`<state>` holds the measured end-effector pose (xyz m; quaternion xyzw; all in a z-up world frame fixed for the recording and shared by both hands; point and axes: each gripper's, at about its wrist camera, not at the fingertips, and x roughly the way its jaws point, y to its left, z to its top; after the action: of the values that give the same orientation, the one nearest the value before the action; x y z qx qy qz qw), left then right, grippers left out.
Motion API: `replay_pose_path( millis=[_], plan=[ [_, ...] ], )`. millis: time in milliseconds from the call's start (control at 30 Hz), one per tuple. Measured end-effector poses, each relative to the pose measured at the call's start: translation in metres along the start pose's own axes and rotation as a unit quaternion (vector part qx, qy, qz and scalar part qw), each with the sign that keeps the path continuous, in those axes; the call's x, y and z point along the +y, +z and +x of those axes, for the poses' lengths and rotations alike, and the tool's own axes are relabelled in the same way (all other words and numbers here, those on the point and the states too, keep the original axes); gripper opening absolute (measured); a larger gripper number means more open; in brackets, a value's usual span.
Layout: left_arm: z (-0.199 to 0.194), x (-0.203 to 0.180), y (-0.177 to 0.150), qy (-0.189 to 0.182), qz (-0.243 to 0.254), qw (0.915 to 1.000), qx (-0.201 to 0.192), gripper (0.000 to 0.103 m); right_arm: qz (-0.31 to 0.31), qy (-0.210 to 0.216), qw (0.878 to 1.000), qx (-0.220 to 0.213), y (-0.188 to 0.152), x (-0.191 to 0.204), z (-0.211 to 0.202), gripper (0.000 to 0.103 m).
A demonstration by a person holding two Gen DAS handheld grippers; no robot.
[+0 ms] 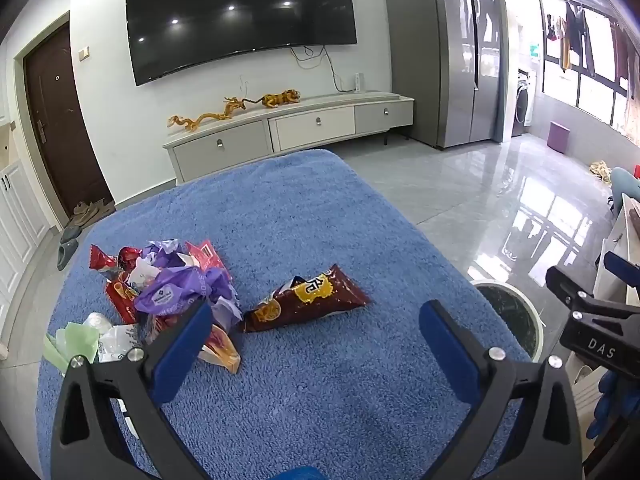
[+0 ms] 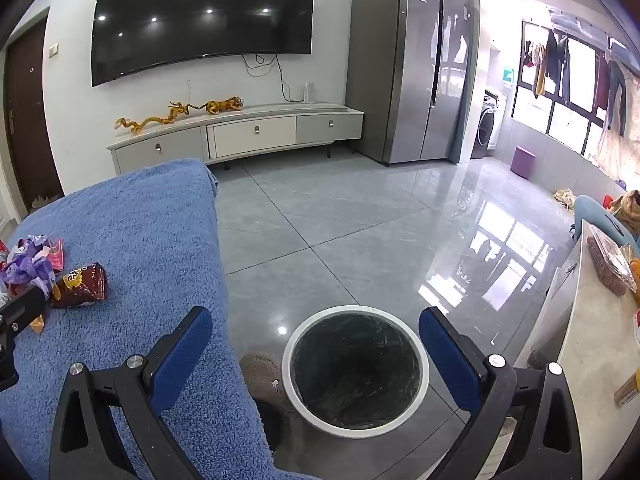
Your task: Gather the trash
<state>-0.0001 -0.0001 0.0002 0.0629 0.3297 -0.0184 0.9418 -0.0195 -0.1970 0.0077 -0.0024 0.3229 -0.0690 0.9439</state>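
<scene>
Left gripper (image 1: pixel 316 320) hovers over the blue towel-covered table (image 1: pixel 320 208), jaws spread wide, nothing between them. Right gripper (image 2: pixel 316 332) hangs over the floor just off the table's right edge, jaws equally wide and empty, framing the white-rimmed trash bin (image 2: pixel 423 354) below. The bin has a dark liner; I cannot tell whether anything lies inside.

Trash location: 1 brown snack bag (image 1: pixel 306 300) lies flat near the middle of the table, well clear of the right edge. A pile of wrappers (image 1: pixel 168 280) (purple plastic, red packets) sits toward the left edge, touching or nearly touching the bag's left end. Pale green and white plastic scraps (image 1: pixel 92 340) lie at the near-left edge.

Judged step: first pick, with the bin probably empty. The brown bag looks the easiest target, being isolated on 3 sides.

Technique notes:
- Approach the bag's crumpled open end, where film stands proud of the towel; the flat sealed end may slip.
- Pinch low but avoid catching towel pile.
- Film is light and slick; close fully before lifting.
- Carry over the right edge and release directly above the bin opening.
</scene>
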Motion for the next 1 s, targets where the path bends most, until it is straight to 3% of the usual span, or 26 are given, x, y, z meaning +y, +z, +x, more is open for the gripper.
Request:
replay_pose_path(
  millis=[133,233,400,1000],
  plan=[
    [0.001,-0.002,0.001,0.002,-0.001,1.0,-0.003,0.103,-0.001,-0.007,1.0,-0.006,0.003,-0.006,-0.002,0.103],
    [0.0,-0.005,-0.002,0.003,0.001,1.0,-0.006,0.103,-0.012,-0.021,1.0,-0.013,-0.001,0.011,-0.005,0.103],
    [-0.003,-0.007,-0.001,0.002,0.0,0.9999,-0.01,0.103,0.002,-0.013,1.0,-0.008,0.001,-0.009,-0.004,0.103],
    [-0.014,0.005,-0.003,-0.014,-0.02,0.9992,-0.031,0.103,-0.007,-0.025,0.999,-0.018,0.004,-0.004,-0.016,0.103]
  ],
)
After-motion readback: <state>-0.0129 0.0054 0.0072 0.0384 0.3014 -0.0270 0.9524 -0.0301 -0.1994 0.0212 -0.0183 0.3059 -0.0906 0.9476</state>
